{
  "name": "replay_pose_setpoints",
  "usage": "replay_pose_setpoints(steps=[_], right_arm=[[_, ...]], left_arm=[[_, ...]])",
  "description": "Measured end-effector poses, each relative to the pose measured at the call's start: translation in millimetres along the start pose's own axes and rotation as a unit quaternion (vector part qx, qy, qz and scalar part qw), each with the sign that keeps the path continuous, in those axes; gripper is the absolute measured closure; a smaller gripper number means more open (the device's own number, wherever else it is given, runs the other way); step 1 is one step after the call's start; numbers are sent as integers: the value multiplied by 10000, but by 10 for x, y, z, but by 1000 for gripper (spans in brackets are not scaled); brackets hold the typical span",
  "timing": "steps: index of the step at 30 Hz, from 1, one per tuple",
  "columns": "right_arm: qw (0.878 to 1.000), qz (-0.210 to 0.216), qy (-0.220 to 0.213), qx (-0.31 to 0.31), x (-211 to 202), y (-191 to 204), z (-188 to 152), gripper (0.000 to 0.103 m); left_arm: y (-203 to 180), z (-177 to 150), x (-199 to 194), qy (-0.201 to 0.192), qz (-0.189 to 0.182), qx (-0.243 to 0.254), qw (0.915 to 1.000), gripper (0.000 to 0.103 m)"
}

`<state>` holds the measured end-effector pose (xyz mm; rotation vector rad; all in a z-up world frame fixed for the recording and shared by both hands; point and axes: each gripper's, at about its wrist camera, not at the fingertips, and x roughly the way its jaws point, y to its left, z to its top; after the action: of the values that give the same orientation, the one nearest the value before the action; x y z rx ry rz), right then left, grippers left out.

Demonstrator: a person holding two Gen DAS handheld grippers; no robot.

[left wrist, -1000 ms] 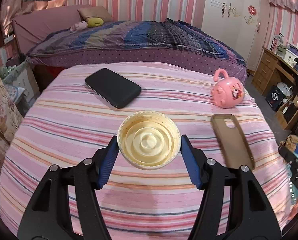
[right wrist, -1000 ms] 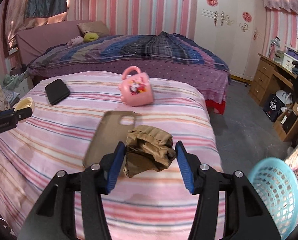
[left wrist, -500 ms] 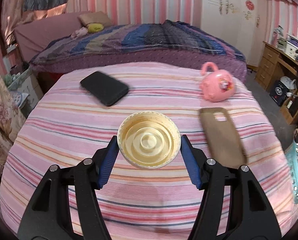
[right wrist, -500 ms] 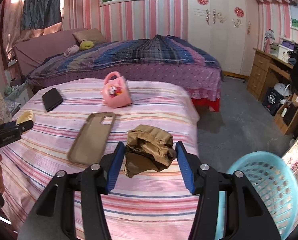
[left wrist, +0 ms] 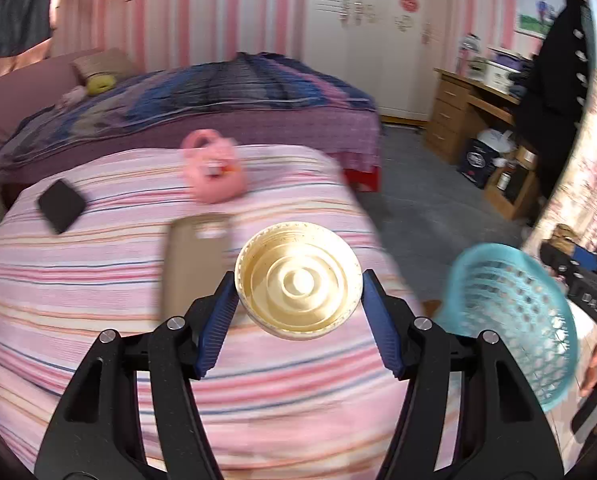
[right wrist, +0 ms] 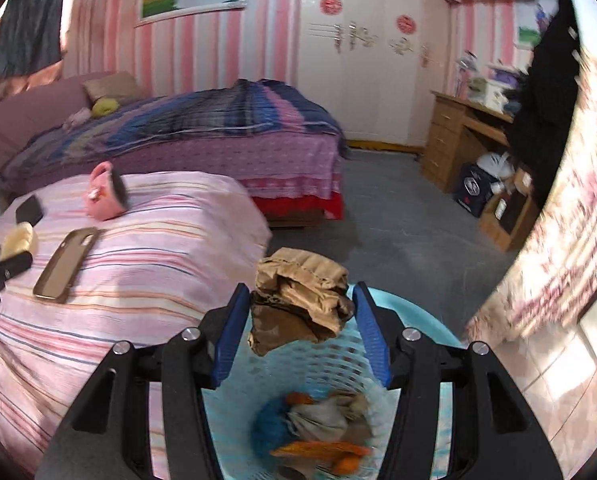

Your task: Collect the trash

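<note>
My left gripper [left wrist: 298,304] is shut on a round cream plastic lid [left wrist: 298,280] and holds it above the right part of the pink striped table. My right gripper [right wrist: 298,320] is shut on a crumpled brown paper wad [right wrist: 298,304] and holds it directly over the light blue mesh basket [right wrist: 418,328], which holds blue, orange and grey trash [right wrist: 310,428]. The basket also shows in the left wrist view [left wrist: 510,312], on the floor to the right of the table, with the right gripper [left wrist: 578,280] over it.
On the pink striped tablecloth [left wrist: 78,300] lie a black phone [left wrist: 61,205], a brown phone case [left wrist: 194,260] and a pink mug [left wrist: 214,176] on its side. A bed [right wrist: 218,132] stands behind, a wooden desk [right wrist: 458,136] at the right, grey floor between.
Both grippers have swung right. The right gripper with the paper wad has moved from above the table's edge to over the basket. The left gripper has carried the lid rightward.
</note>
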<state>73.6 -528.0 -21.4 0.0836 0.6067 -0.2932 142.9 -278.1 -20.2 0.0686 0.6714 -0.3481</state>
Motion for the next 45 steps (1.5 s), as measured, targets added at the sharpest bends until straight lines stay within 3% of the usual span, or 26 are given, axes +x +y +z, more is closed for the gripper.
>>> replay_pose_setpoints(steps=[6, 12, 18, 19, 21, 27, 38, 39, 42, 45], right_arm=[[9988, -456, 157, -75, 9, -388, -112, 50], [9979, -547, 268, 216, 30, -744, -192, 50], [9968, -595, 225, 474, 13, -893, -242, 50], [9967, -582, 217, 522, 30, -897, -253, 50], [9968, -577, 218, 510, 35, -906, -263, 50], [9972, -560, 215, 438, 40, -827, -248, 50], [9981, -385, 256, 397, 89, -726, -199, 49], [9982, -370, 248, 401, 100, -695, -198, 45], [9983, -337, 276, 394, 130, -601, -200, 18], [9976, -346, 388, 447, 151, -533, -200, 12]], left_arm=[[-898, -134, 16, -83, -398, 608, 9973, 42], [-1411, -278, 140, 146, -754, 763, 9941, 42], [-1607, -249, 252, 148, -756, 867, 9933, 40], [-1600, -237, 268, 161, -727, 882, 9933, 35], [-1558, -225, 272, 132, -597, 868, 9943, 15], [-1286, -153, 273, 7, -345, 700, 9969, 8], [-865, -116, 202, -152, -49, 458, 9988, 6], [-807, -122, 179, -166, -55, 409, 9990, 6], [-614, -138, 89, -191, -14, 285, 9994, 6], [-452, -147, -17, -271, 108, 236, 9993, 6]])
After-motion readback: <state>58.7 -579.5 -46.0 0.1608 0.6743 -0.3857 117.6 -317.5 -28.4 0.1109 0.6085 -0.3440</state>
